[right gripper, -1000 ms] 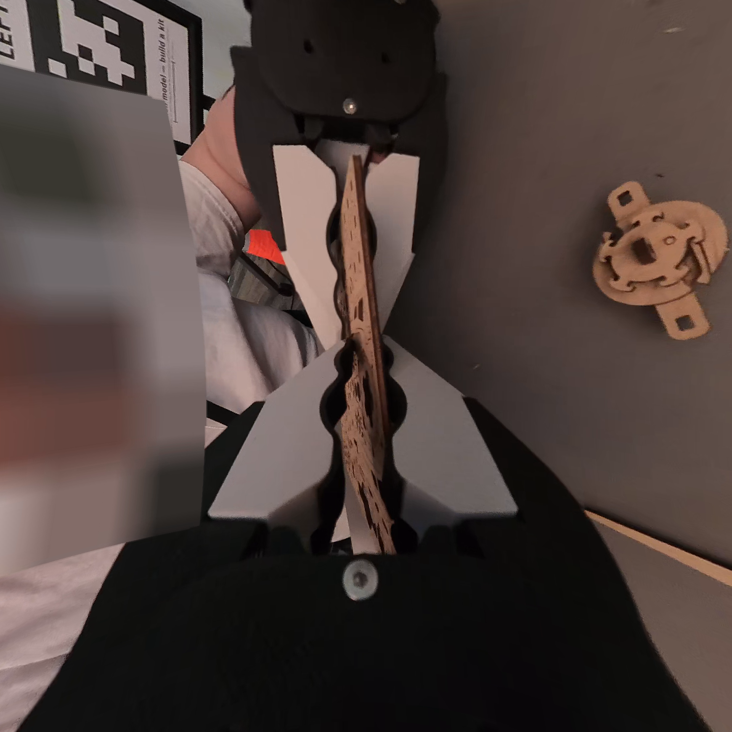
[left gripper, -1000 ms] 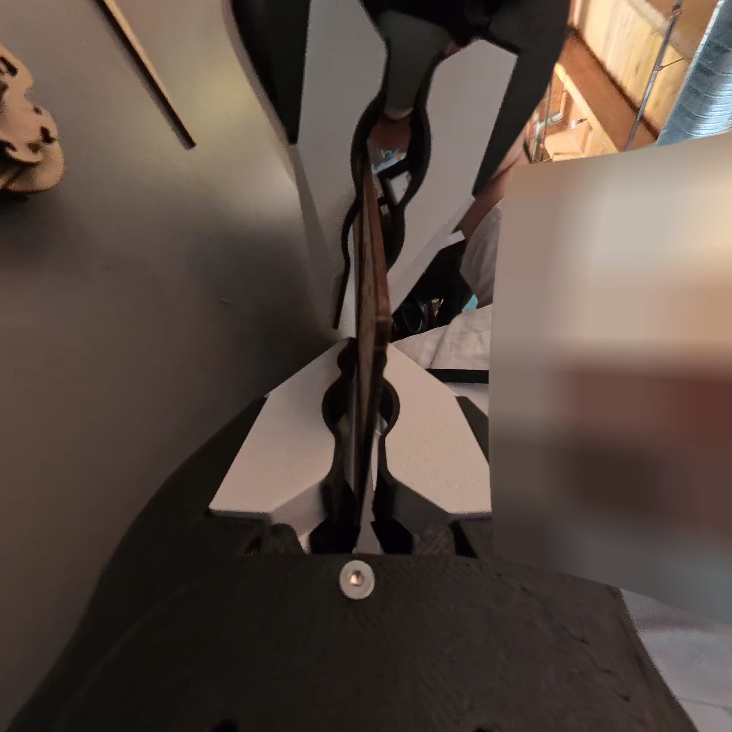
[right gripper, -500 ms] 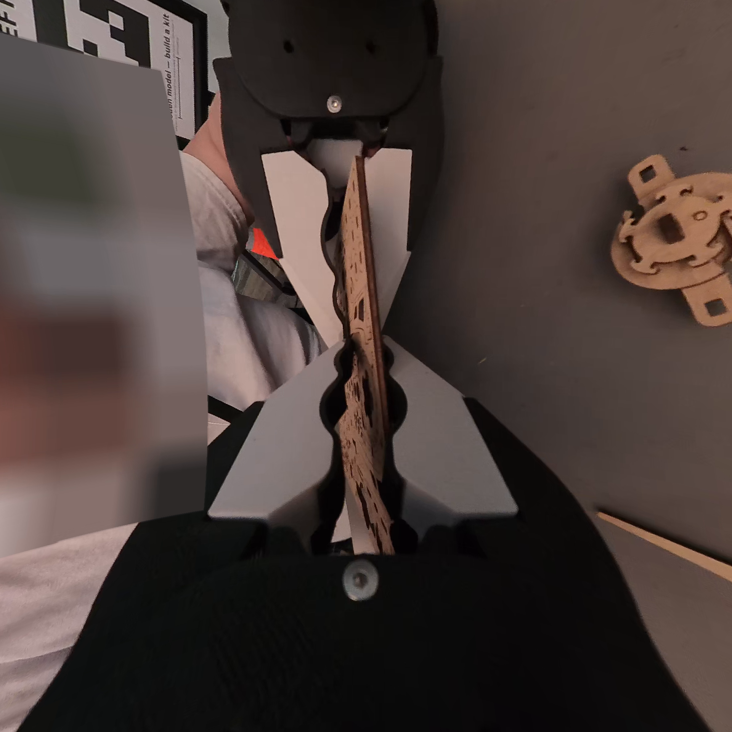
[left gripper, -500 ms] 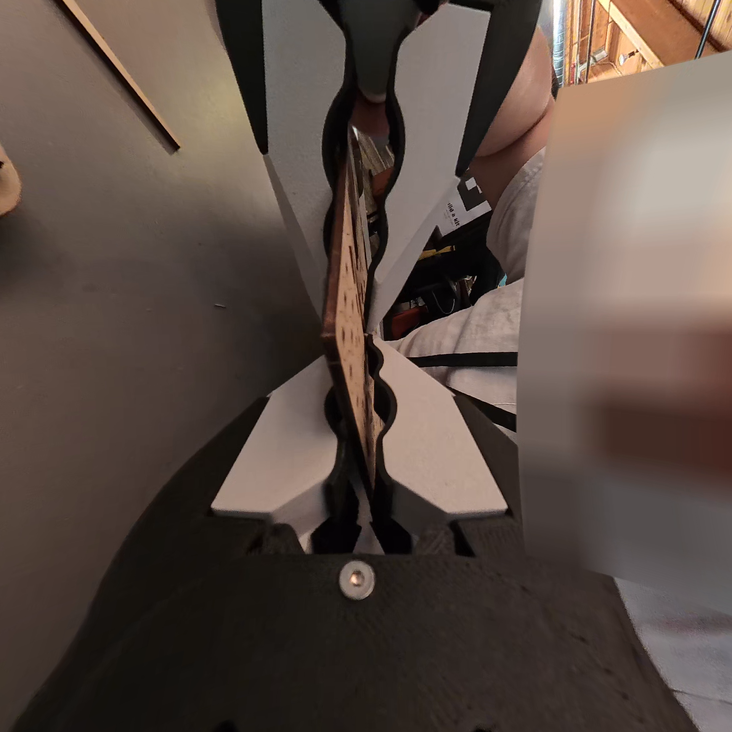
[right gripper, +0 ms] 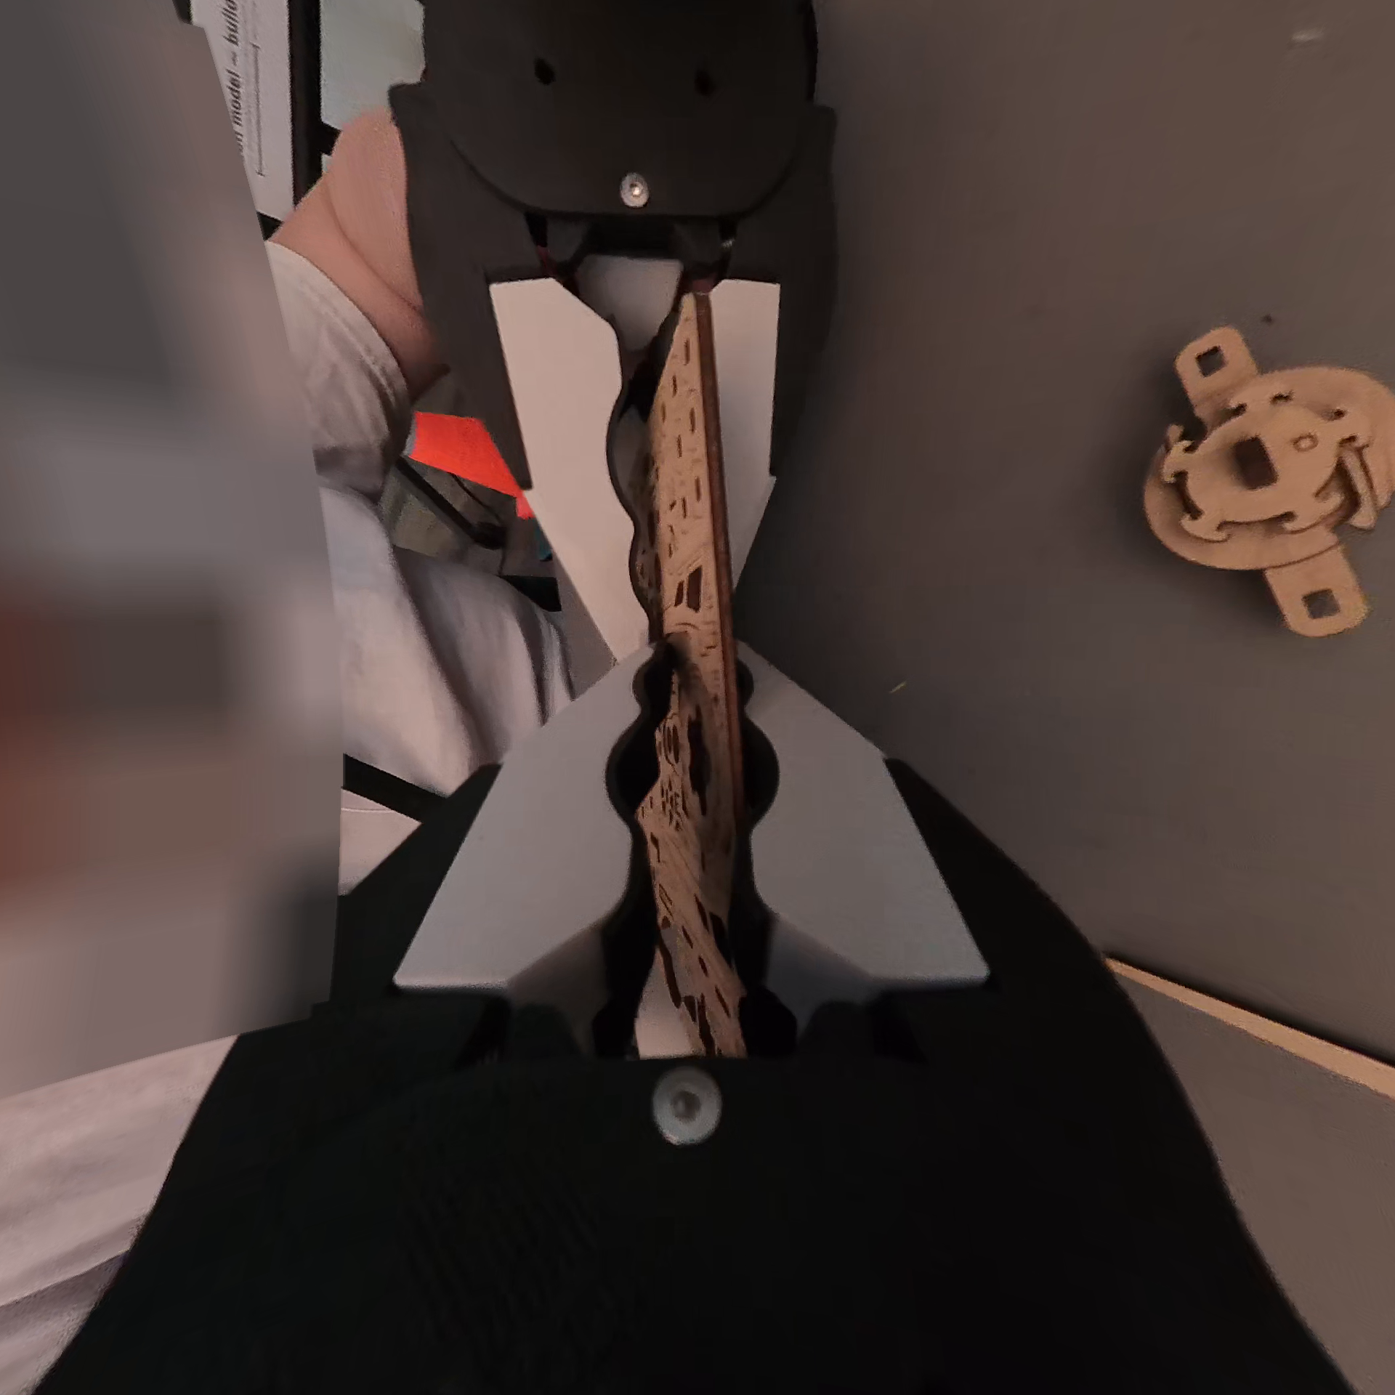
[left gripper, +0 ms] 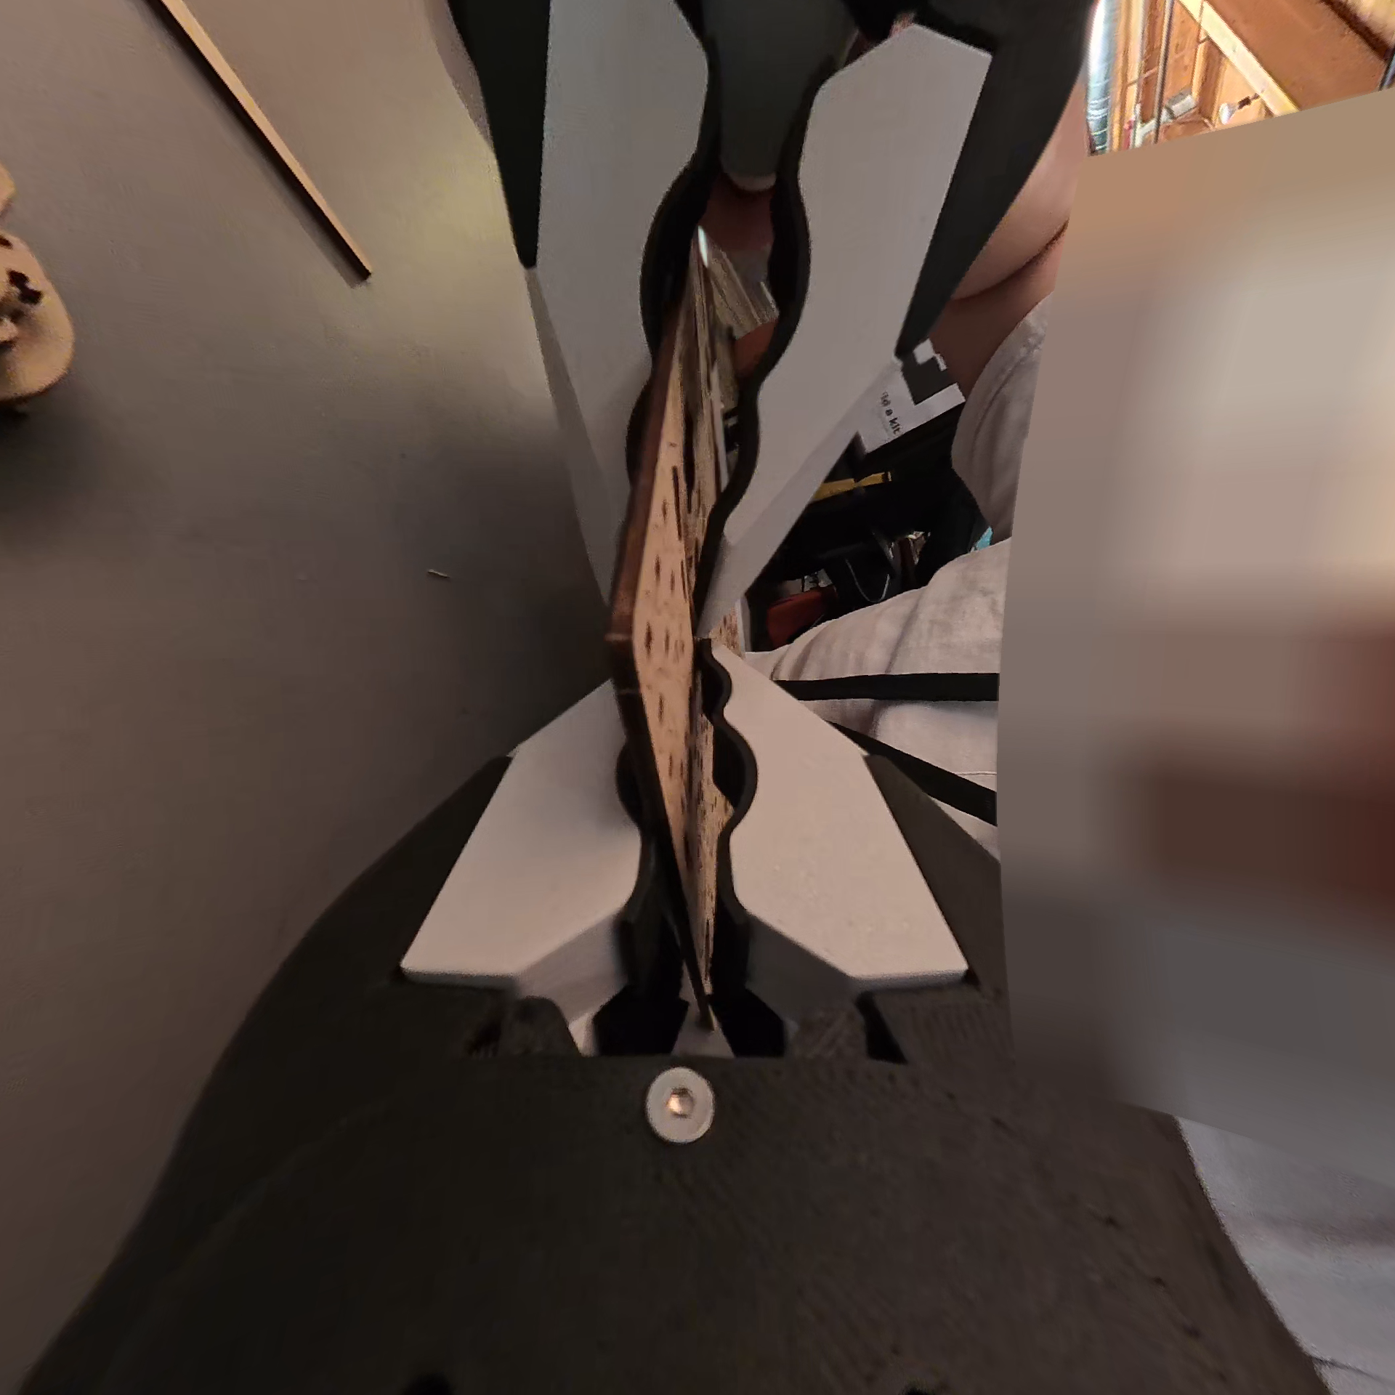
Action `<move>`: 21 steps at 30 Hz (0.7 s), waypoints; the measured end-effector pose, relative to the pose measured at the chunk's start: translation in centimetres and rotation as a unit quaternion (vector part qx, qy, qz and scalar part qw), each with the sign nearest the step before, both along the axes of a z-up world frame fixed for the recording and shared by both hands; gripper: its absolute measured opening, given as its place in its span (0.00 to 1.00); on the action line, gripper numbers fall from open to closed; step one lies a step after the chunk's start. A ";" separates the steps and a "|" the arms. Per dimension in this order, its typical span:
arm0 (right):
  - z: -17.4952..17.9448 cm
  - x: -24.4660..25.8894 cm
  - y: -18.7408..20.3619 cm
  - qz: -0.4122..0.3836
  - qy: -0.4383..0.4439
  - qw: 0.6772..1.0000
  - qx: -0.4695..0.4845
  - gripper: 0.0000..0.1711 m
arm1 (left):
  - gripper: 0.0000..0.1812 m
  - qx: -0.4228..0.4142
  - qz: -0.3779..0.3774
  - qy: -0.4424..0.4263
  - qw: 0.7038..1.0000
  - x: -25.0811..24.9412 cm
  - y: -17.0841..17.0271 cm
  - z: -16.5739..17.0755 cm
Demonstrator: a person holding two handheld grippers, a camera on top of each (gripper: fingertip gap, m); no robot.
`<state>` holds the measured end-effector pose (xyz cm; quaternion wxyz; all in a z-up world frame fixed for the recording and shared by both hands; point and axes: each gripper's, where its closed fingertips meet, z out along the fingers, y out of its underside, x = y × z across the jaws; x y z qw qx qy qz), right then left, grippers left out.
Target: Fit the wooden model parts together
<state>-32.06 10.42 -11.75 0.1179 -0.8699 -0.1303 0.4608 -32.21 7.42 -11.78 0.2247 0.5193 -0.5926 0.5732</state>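
A dark grey table [right gripper: 1057, 377] fills the background in both wrist views. Above it, a thin laser-cut wooden sheet [right gripper: 691, 755] stands on edge, its long axis running straight from one gripper to the other. The right gripper [right gripper: 691, 664] and the left gripper [left gripper: 657, 672] meet tip to tip, each with its jaws clamped on one end of the sheet, which lies along the slot between the white fingers [left gripper: 815, 830]. A small assembled wooden model piece [right gripper: 1276, 483] lies flat on the table, well apart.
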 end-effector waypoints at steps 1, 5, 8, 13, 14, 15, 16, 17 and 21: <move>-0.1 0.1 0.0 0.000 -0.006 1.000 0.002 0.08 | 0.01 0.004 0.002 -0.001 1.000 0.1 0.0 -0.1; -0.5 0.0 -0.2 0.012 -0.012 1.000 0.005 0.08 | 0.02 0.007 0.002 0.008 1.000 0.0 -0.1 -0.4; -0.8 0.1 -0.1 0.014 -0.018 1.000 0.018 0.09 | 0.02 0.009 0.004 0.016 1.000 0.0 -0.1 -0.7; -1.0 0.1 -0.2 0.019 -0.027 0.999 0.026 0.10 | 0.02 0.016 0.002 0.017 1.000 0.0 -0.1 -0.8; -0.9 0.1 -0.2 0.019 -0.023 0.999 0.025 0.10 | 0.02 0.017 0.002 0.013 1.000 0.0 -0.1 -0.7; -0.7 0.0 -0.2 0.018 -0.013 0.999 0.024 0.09 | 0.02 0.017 0.001 0.007 1.000 -0.1 -0.1 -0.6; -0.5 -0.1 -0.2 0.016 0.001 1.000 0.024 0.08 | 0.02 0.018 -0.001 0.001 1.000 -0.1 -0.2 -0.5; -0.3 -0.1 -0.3 0.010 0.015 1.000 0.016 0.07 | 0.02 0.019 -0.004 -0.003 1.000 -0.1 -0.2 -0.4; -0.2 -0.3 -0.7 0.004 0.034 0.999 0.015 0.06 | 0.02 0.020 -0.023 0.002 1.000 -0.6 -0.6 -0.5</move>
